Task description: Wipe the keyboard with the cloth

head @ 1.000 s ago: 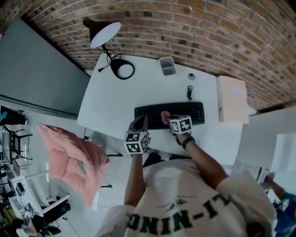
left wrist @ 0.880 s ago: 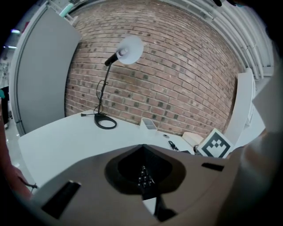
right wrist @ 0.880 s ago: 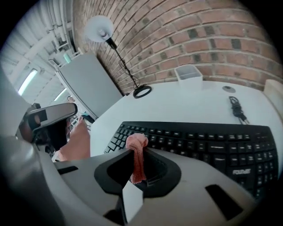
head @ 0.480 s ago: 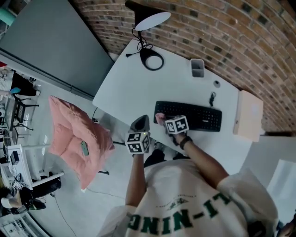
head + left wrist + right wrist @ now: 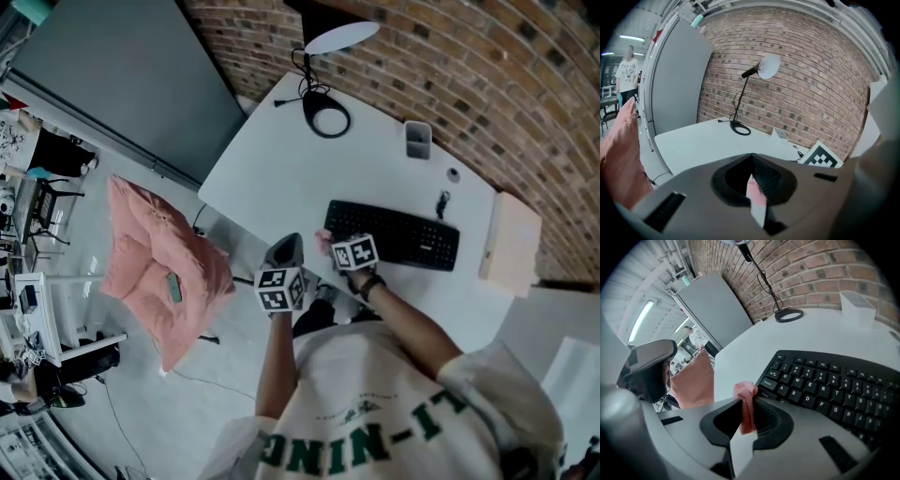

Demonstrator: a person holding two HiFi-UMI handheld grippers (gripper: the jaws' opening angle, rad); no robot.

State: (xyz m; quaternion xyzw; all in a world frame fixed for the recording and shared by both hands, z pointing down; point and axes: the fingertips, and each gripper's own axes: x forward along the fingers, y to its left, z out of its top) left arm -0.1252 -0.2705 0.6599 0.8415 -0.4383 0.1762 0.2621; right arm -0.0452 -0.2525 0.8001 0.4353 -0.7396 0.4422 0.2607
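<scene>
Wiping step, start position. My right gripper (image 5: 744, 414) pinches the pink cloth (image 5: 746, 401) at the left end of the black keyboard (image 5: 829, 385) on the white counter (image 5: 272, 178). My left gripper (image 5: 753, 185), pressed together on nothing, hovers just off the counter's near edge. Best practice: press the cloth lightly onto the keys and sweep rightward, 1 row at a time.

The keyboard (image 5: 394, 234) lies on the table (image 5: 272, 173) near its front edge, with the cloth (image 5: 746, 404) at its left end. Behind it stand a lamp (image 5: 339, 37), to the left, and a container (image 5: 418, 140). A box (image 5: 511, 246) lies to its right.
</scene>
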